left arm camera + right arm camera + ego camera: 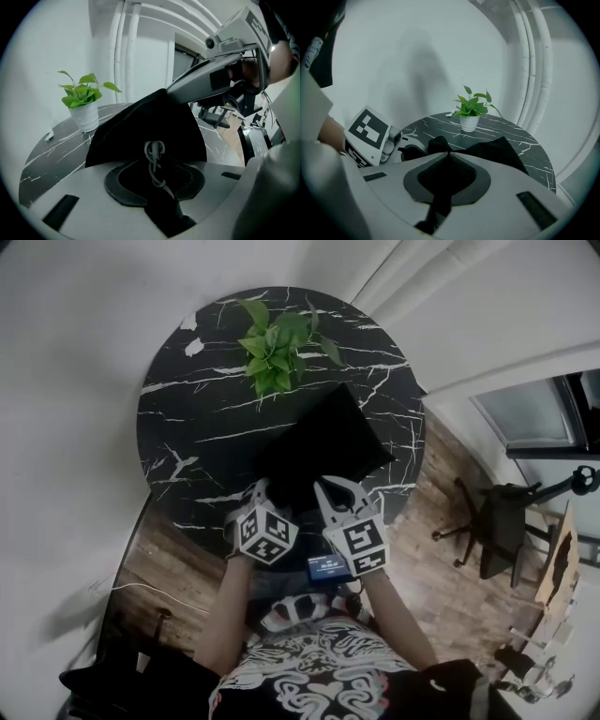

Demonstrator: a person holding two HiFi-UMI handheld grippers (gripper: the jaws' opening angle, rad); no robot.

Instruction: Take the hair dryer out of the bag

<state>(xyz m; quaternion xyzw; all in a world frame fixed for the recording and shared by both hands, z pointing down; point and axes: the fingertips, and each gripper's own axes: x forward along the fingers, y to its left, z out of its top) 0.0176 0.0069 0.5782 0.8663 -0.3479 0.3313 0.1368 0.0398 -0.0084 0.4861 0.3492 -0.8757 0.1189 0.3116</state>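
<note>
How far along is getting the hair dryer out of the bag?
Done: nothing yet; no dryer in sight. In hand: left gripper and right gripper both pinch the bag at its near edge, the left at its cord. Left: open the mouth, pull the dryer out.

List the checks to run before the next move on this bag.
1. Grip of the left hand-held gripper on the bag, grey drawstring between its jaws: ok.
2. Grip of the right hand-held gripper on the bag's fabric: ok.
3. The bag lying on the table: ok.
4. The potted plant standing apart from the bag: ok.
5. An opening in the bag to reach through: cannot tell.
6. The hair dryer in sight: not ok, no view shows it.
</note>
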